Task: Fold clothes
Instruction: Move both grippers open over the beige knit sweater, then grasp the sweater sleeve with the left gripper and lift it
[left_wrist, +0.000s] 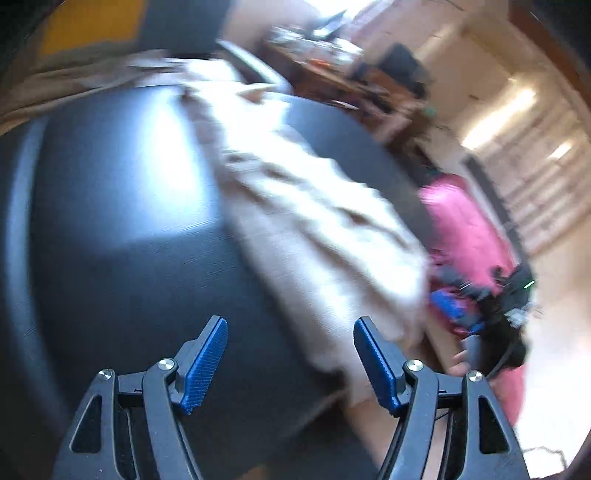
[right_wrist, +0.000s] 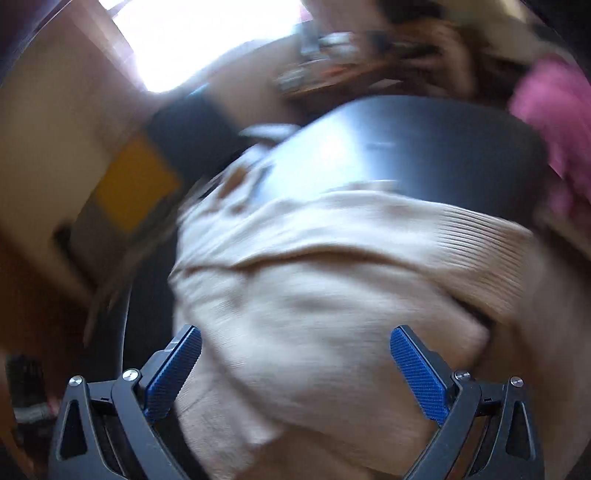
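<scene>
A cream ribbed knit garment (left_wrist: 295, 192) lies in a long folded band across a round black table (left_wrist: 122, 221). My left gripper (left_wrist: 290, 325) hovers above the table's near side, jaws wide apart with only bare tabletop between the blue pads (left_wrist: 205, 369). The right wrist view shows the same garment (right_wrist: 314, 295) bunched in soft folds just below my right gripper (right_wrist: 295, 339), whose blue pads (right_wrist: 417, 373) stand far apart and grip nothing. Both pictures are smeared by motion.
A pink garment (left_wrist: 461, 229) hangs past the table's right edge, and shows as pink cloth (right_wrist: 554, 110) at the right wrist view's upper right. A cluttered wooden desk (left_wrist: 332, 70) stands behind. A yellow and dark block (right_wrist: 136, 188) sits left of the table.
</scene>
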